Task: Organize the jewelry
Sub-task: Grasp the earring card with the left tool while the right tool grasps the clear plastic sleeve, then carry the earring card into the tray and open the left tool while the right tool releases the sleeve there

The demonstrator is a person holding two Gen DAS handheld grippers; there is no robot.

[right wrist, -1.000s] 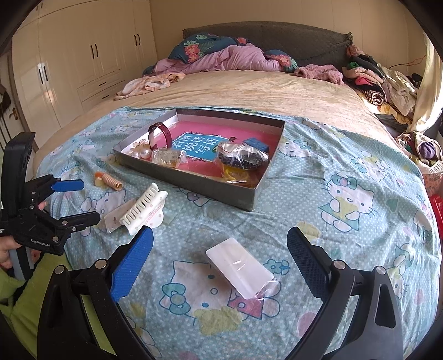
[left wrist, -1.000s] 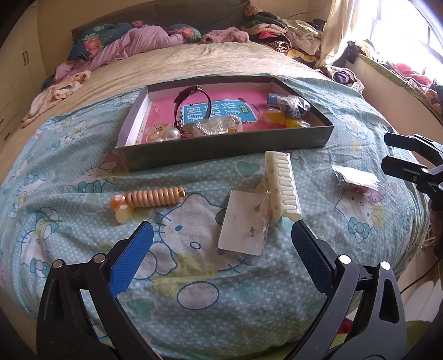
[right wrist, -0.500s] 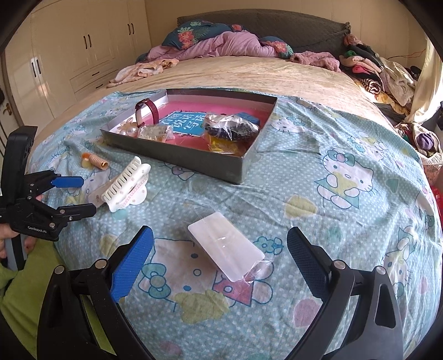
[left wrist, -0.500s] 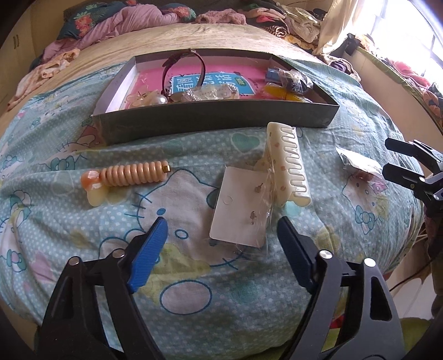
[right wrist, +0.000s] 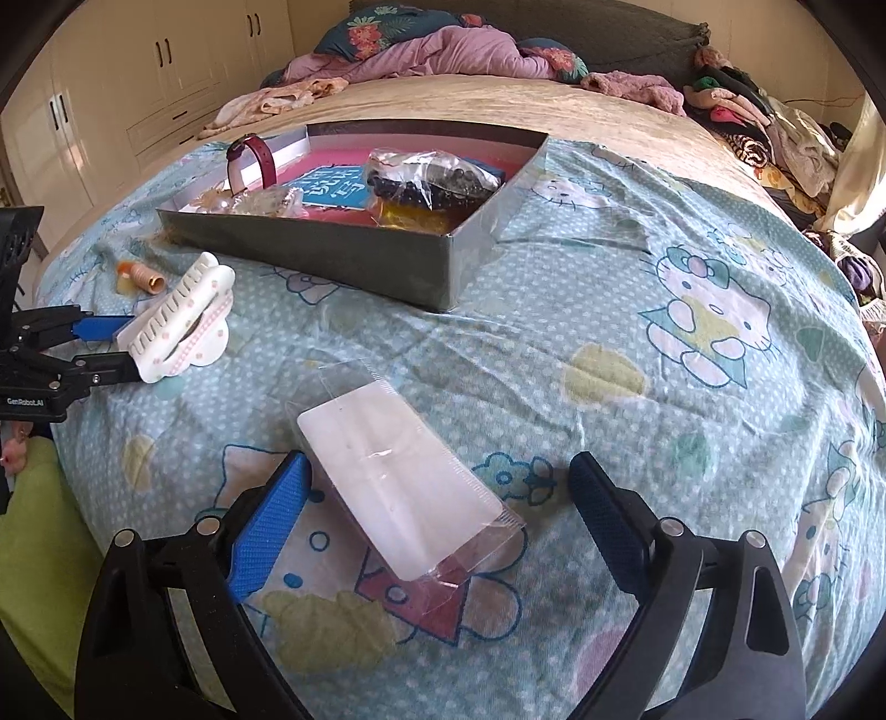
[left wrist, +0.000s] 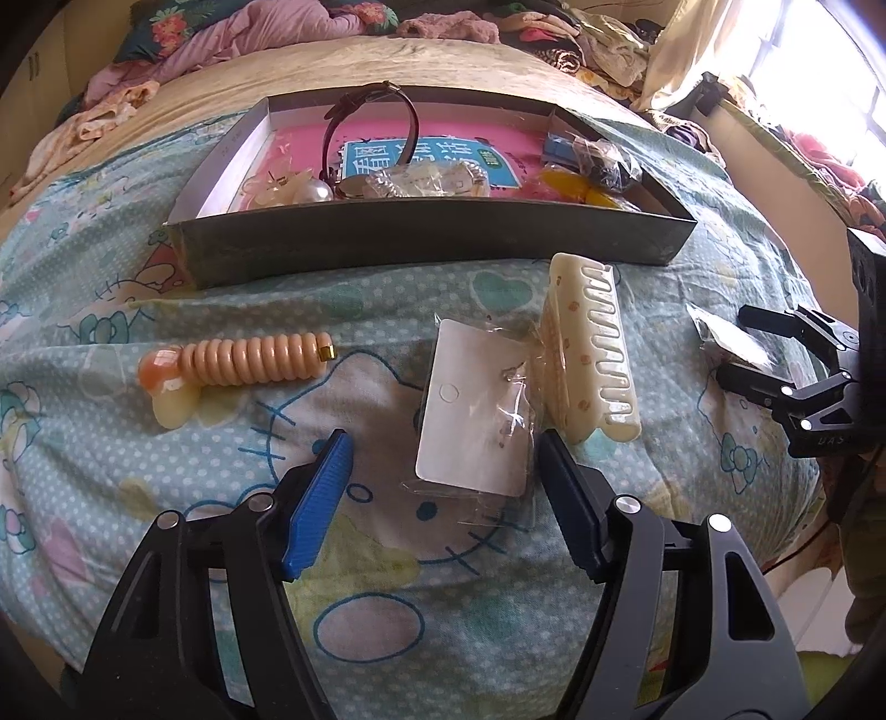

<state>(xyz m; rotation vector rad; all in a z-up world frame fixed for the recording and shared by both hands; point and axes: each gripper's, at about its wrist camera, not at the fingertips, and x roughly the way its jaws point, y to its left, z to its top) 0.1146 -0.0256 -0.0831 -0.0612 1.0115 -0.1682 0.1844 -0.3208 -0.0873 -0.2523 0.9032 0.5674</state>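
An earring card in a clear bag [left wrist: 476, 410] lies on the Hello Kitty bedspread. My left gripper [left wrist: 443, 487] is low over its near end, jaws closing, with the card's lower part between them and the pads not pressing it. A cream claw clip [left wrist: 587, 354] touches the card's right side, and a peach spiral hair tie [left wrist: 249, 360] lies to the left. My right gripper [right wrist: 437, 498] is open, straddling a white card in a clear bag [right wrist: 398, 487]. Behind stands the grey box [left wrist: 432, 238], which holds a watch [left wrist: 371, 127] and bagged jewelry.
Crumpled clothes and bedding [right wrist: 443, 50] are piled at the head of the bed, with more along the right side [right wrist: 775, 127]. White wardrobes [right wrist: 111, 83] stand on the left. The bed's near edge drops off just below both grippers. A green garment [right wrist: 39, 526] shows at lower left.
Both grippers have come down closer to the bedspread. The left jaws have narrowed around the earring card. The right gripper's wide jaws now straddle the white bagged card.
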